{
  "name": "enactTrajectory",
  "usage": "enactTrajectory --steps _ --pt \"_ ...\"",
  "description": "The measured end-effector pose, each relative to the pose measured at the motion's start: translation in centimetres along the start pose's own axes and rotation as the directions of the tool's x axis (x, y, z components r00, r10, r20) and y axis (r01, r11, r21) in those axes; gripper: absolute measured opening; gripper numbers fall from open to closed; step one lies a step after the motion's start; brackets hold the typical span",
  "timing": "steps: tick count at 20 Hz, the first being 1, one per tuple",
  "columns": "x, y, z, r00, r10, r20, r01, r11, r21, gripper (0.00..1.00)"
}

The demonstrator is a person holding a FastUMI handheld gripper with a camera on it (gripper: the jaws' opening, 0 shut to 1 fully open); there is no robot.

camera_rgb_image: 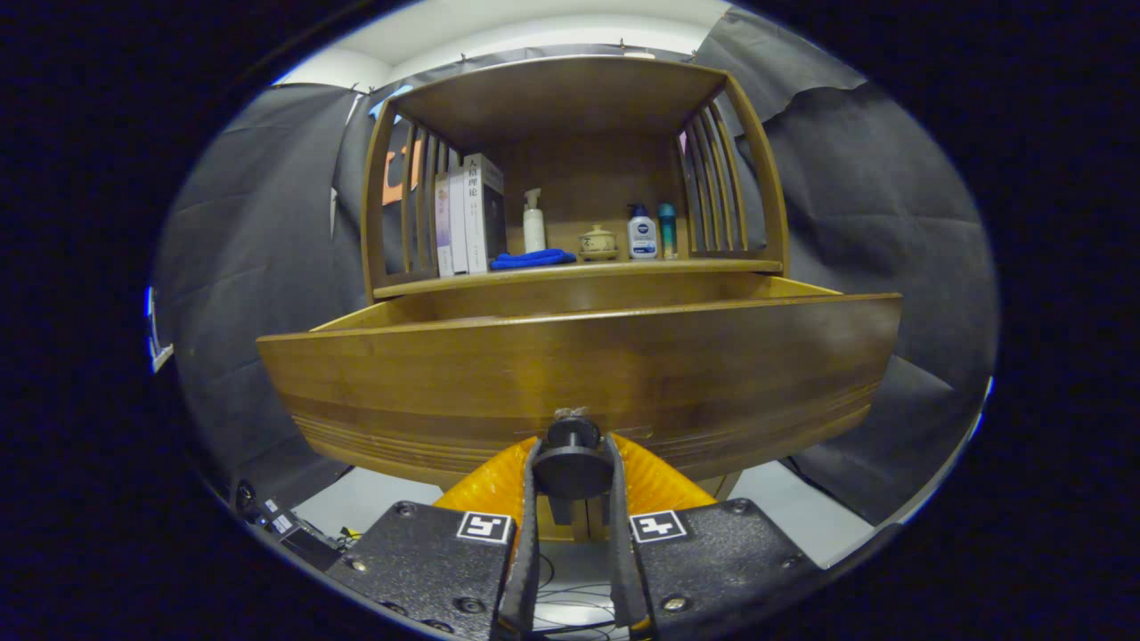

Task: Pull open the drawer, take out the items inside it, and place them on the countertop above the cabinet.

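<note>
Around the cabinet (570, 178) I see black cloth walls on both sides and behind, with a pale ceiling above and pale floor below. On the surface (579, 267) above the drawer stand upright books (468, 218) at the left, then a white pump bottle (533, 223), a folded blue cloth (533, 259) lying near its base, a small lidded pot (597, 242), and two more bottles (652, 231) at the right. Bare surface shows along the front edge before these things. Below it the drawer (579, 374) is pulled out toward me, its wide front filling the space ahead; I cannot see what lies inside. My claw (572, 467) is clamped on the drawer's round dark knob (572, 458), both fingers pressing its sides.
</note>
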State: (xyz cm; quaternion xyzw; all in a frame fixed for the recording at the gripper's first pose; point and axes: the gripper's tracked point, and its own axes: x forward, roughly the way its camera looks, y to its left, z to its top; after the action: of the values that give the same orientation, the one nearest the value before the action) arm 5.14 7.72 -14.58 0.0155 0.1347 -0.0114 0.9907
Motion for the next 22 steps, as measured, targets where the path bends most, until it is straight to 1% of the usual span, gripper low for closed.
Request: enactTrajectory --steps 5,12,15,16,17,18,20,22 --pt "-1.4 0.1 -0.6 1.000 0.010 -0.005 -0.010 1.000 0.004 0.35" --pt "-1.7 0.3 -0.8 1.000 0.012 -0.004 -0.012 1.000 -0.006 0.35" --pt "-2.0 0.4 -0.9 0.999 0.043 -0.027 -0.043 0.999 0.007 0.36" --pt "-2.5 0.1 -0.5 0.998 0.052 -0.021 -0.052 0.999 0.015 0.41" --pt "-3.0 -0.3 0.5 0.998 0.059 0.020 -0.059 0.998 0.021 0.45" --pt "-3.6 -1.1 1.7 0.997 0.040 0.066 -0.041 0.999 0.014 0.49" --pt "-5.4 -2.6 3.7 0.995 0.013 0.104 -0.012 1.000 -0.009 0.75" --pt "-6.7 -4.4 6.4 0.991 0.000 0.130 -0.001 1.000 0.005 1.00"
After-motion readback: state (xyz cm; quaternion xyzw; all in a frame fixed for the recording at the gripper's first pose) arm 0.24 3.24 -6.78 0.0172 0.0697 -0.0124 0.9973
